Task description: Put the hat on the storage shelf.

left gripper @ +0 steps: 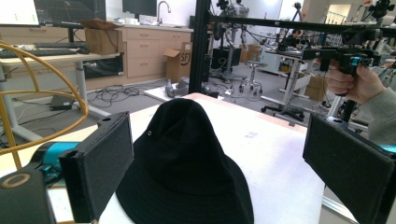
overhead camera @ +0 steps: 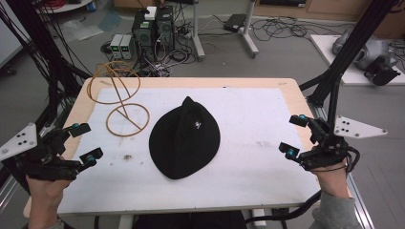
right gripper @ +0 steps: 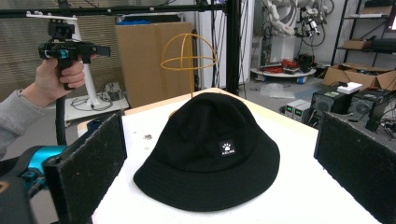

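A black bucket hat [overhead camera: 184, 140] with a small white logo patch lies brim-down in the middle of the white mat; it also fills the centre of the left gripper view [left gripper: 182, 168] and the right gripper view [right gripper: 210, 149]. A yellow wire hat stand [overhead camera: 119, 98] rises at the mat's far left corner, its dome seen behind the hat [right gripper: 188, 51]. My left gripper [overhead camera: 86, 143] is held open at the table's left edge, apart from the hat. My right gripper [overhead camera: 294, 137] stands open at the right edge, also apart from it. Nothing lies between either pair of jaws.
The white mat [overhead camera: 248, 119] covers a wooden table [overhead camera: 286, 85]. Black frame posts [overhead camera: 351, 43] rise at the far right and left. Computers and cables [overhead camera: 153, 33] sit on the floor beyond the table. A small dark speck [overhead camera: 128, 156] lies on the mat's left.
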`<state>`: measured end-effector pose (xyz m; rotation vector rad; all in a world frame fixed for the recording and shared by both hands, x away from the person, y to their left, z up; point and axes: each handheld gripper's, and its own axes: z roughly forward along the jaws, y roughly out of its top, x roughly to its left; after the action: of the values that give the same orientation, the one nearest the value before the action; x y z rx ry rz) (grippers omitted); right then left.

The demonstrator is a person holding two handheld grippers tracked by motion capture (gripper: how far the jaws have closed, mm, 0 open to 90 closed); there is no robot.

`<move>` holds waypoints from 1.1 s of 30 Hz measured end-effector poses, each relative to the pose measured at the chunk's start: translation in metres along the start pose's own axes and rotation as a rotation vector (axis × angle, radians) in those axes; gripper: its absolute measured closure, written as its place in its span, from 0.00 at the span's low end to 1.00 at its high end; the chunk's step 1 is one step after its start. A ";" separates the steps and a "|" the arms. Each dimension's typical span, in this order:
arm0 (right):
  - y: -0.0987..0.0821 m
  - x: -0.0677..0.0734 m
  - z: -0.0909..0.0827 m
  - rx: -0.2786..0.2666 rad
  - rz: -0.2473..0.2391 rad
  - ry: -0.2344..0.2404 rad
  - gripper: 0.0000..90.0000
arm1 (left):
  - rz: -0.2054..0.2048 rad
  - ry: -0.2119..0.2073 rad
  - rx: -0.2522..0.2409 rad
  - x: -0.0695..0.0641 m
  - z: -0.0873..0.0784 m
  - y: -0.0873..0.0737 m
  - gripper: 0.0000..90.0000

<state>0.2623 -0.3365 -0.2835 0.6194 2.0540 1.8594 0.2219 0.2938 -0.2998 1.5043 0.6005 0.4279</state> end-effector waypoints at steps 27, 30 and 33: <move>-0.002 0.004 0.001 0.036 -0.010 -0.007 0.02 | 0.013 -0.064 0.049 -0.010 0.035 0.008 0.10; -0.002 0.005 -0.001 0.038 -0.011 -0.014 0.02 | 0.018 -0.074 0.065 -0.012 0.046 0.009 0.10; -0.001 0.006 -0.002 0.038 -0.012 -0.017 0.02 | 0.022 -0.073 0.075 -0.011 0.052 0.010 0.10</move>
<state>0.2559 -0.3351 -0.2843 0.6286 2.0817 1.8063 0.2458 0.2463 -0.2906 1.5922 0.5480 0.3688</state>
